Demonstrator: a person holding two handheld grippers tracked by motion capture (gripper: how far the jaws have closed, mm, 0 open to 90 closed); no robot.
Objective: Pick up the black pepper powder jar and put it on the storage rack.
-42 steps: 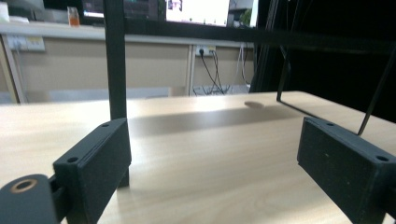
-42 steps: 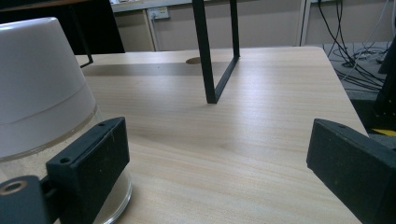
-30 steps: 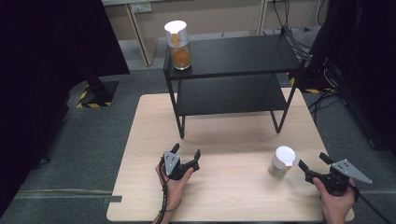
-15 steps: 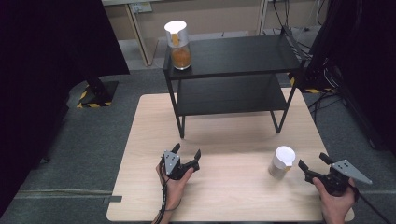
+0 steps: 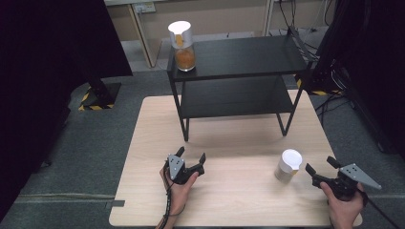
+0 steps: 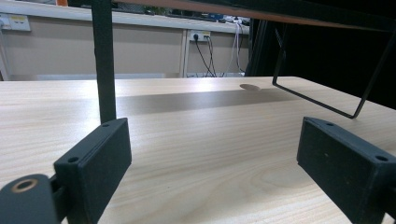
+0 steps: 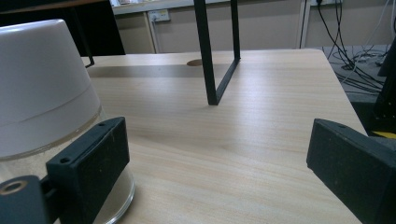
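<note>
A glass jar with a white lid (image 5: 288, 165) stands on the wooden table (image 5: 239, 138) at the front right. My right gripper (image 5: 321, 165) rests just right of it, open, nothing between its jaws. In the right gripper view the same jar (image 7: 44, 102) sits beside and beyond the left jaw, with the right gripper (image 7: 219, 168) wide apart. A second white-lidded jar with orange contents (image 5: 181, 46) stands on the top left corner of the black shelf (image 5: 239, 57). My left gripper (image 5: 191, 156) lies open at the front left, pointing at the shelf; its jaws (image 6: 215, 163) frame bare wood.
The black two-level shelf's lower board (image 5: 234, 98) is bare. One shelf leg (image 6: 103, 60) rises just beyond my left jaw, another leg (image 7: 210, 51) ahead of the right gripper. Cables (image 5: 334, 95) and dark equipment crowd the floor at right.
</note>
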